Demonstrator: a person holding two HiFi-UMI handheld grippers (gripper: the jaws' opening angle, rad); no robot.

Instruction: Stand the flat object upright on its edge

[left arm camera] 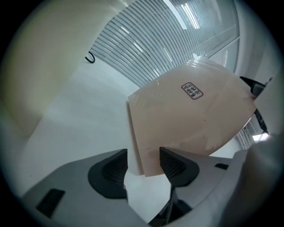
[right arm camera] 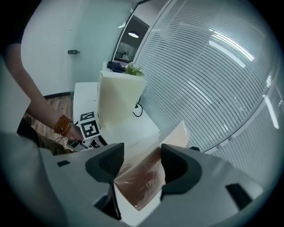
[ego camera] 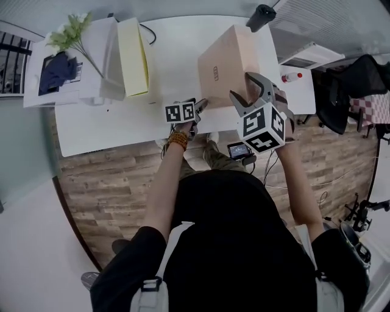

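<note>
A flat beige box (ego camera: 228,64) with a small red stamp is tilted up off the white table (ego camera: 109,125), its stamped face toward me. My right gripper (ego camera: 250,92) grips its near right edge. In the right gripper view the plastic-wrapped box (right arm camera: 144,181) fills the gap between both pads of the right gripper (right arm camera: 142,162). My left gripper (ego camera: 200,105) is at the box's near left corner. In the left gripper view that corner of the box (left arm camera: 191,119) sits between the jaws of the left gripper (left arm camera: 144,166). It lies against the right pad, and bare table shows beside the left pad.
A pale yellow box (ego camera: 133,56) stands upright left of the beige one, with a white box and green sprigs (ego camera: 73,30) behind it. A black device (ego camera: 261,17) sits at the far edge, and a red-capped bottle (ego camera: 291,77) at the right. The table's near edge runs just below the grippers.
</note>
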